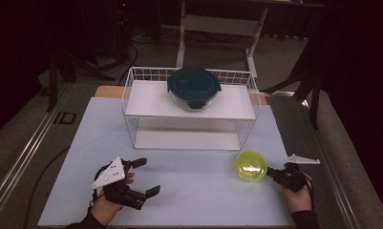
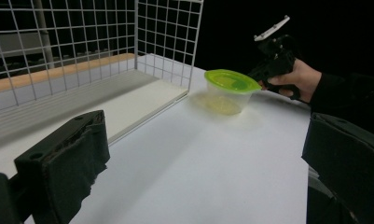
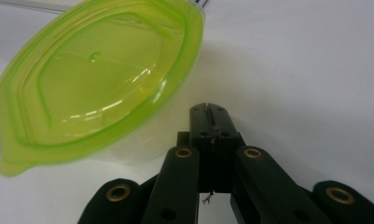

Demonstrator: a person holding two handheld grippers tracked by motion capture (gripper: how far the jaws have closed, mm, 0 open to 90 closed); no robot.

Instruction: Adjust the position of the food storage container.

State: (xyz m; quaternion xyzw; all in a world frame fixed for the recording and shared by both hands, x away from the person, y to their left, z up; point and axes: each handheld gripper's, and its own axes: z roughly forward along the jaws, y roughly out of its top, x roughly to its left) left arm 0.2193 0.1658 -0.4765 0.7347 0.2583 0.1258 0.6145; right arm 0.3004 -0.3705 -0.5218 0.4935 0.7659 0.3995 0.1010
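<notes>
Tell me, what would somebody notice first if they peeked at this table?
Probably the bright green-lidded tub, glowing on the white table at the front right, with the right gripper right beside it, jaws closed. Next, the white wire rack at the back, with a dark-lidded glass bowl on its top shelf. The left gripper waits wide open at the front left.

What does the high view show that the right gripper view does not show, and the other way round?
High view: the white wire rack with a dark-lidded glass container on its upper shelf, and the left tool with its jaws wide apart over the table.

Right gripper view: the right tool from close up, its jaws pressed together beside the green-lidded container, not around it.

Both: the green-lidded container, the right tool and the white table.
</notes>
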